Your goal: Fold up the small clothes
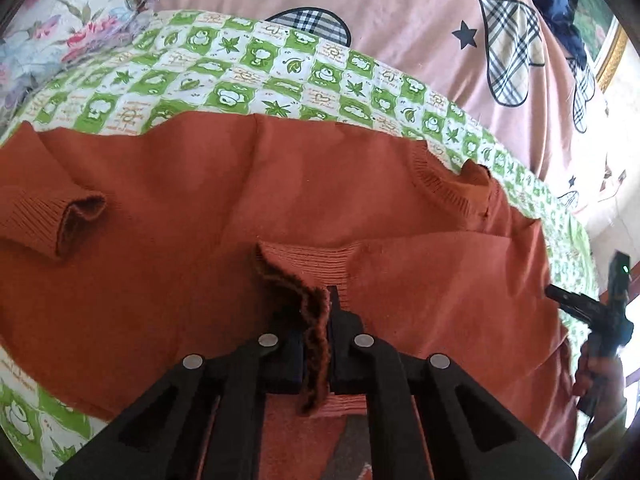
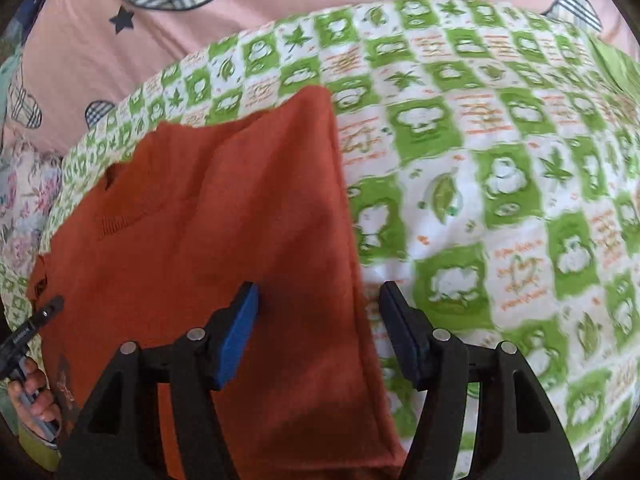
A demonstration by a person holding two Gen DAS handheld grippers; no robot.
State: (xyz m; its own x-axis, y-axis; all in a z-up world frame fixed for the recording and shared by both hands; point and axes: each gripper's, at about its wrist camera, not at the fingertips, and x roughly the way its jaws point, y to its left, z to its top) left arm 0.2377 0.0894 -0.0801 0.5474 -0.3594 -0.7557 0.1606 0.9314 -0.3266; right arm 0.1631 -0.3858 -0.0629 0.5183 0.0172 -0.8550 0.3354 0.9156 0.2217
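Now my sweater (image 1: 304, 184) sprawls ahead of both claws on the quilt (image 1: 280, 76). Left claw (image 1: 318, 344) pinches its ribbed cuff (image 1: 310, 304); right claw (image 2: 318, 320) gapes, straddling its edge (image 2: 360, 288) without gripping.

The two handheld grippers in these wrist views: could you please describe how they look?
Both are black plastic linkages with round silver pivot pins. The right gripper has flat blue foam pads; the left gripper has dark pads. In the left wrist view a green light shows on the right unit.

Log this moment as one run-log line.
left gripper: shut on sweater cuff | right gripper: open, straddling sweater edge | blanket underneath
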